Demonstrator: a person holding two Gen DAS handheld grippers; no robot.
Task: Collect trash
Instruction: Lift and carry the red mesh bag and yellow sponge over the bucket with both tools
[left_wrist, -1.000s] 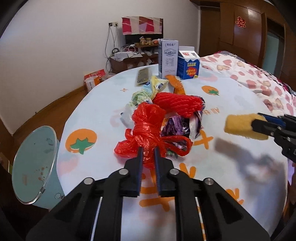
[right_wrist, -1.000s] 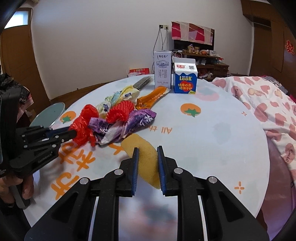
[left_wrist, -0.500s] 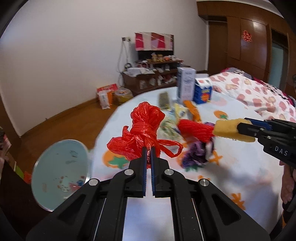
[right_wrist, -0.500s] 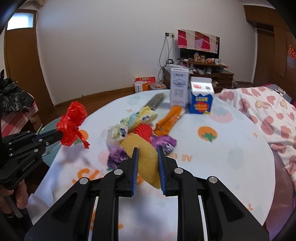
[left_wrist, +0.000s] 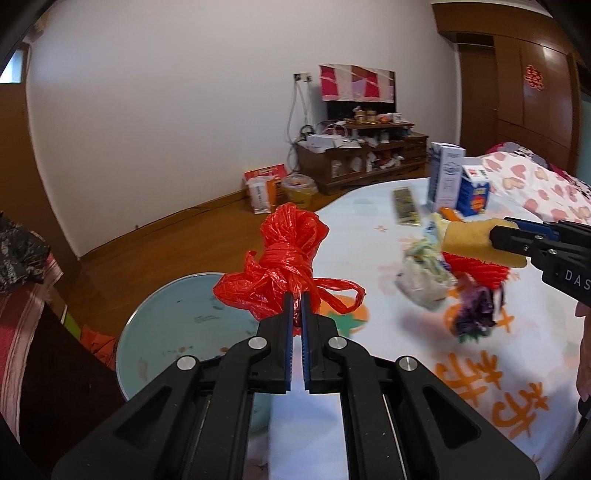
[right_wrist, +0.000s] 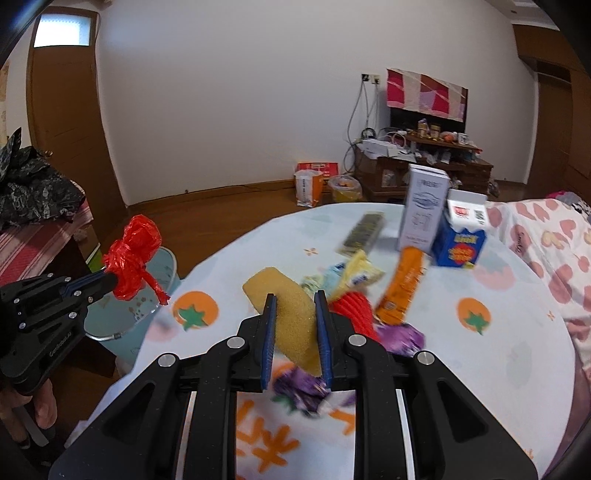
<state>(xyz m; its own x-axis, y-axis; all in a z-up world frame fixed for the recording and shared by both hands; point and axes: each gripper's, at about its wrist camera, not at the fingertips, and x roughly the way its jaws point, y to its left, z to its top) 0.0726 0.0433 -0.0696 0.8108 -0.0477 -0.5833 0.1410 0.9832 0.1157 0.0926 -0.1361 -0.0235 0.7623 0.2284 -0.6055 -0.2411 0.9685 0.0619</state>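
Two grippers are both loaded up right now: the left gripper (left_wrist: 297, 295) has its blue pads pinched tight on a knotted red plastic bag (left_wrist: 284, 269), and the bag hangs in the air off the table's left edge, pretty much over the light blue bin (left_wrist: 177, 325) that sits on the floor just beside the table. From the right wrist view you can see the same red bag sticking out past the left gripper's tips with the bin's rim right behind it, and a bit of the person's hand (right_wrist: 40, 406) wrapped round the handle at the bottom left. The right gripper (right_wrist: 295, 314) is clamped on a yellow sponge (right_wrist: 284, 306), jaws partly apart with the sponge squeezed between them, held up above the round table (right_wrist: 517, 354) (white cloth with orange tomato prints and orange lettering). Rest of the trash sits on the cloth in a loose pile towards the middle: a red net-looking thing (right_wrist: 354, 306), a purple wrapper (right_wrist: 400, 338), an orange packet (right_wrist: 402, 288), a yellowish wrapper (right_wrist: 356, 275) and a dark flat packet (right_wrist: 364, 230) further back. Near the far edge stand two cartons, a tall white carton (right_wrist: 423, 208) and a shorter blue carton (right_wrist: 460, 238) just beside it, both upright. Lots of motion blur on the pile so I can't really make out the smaller bits
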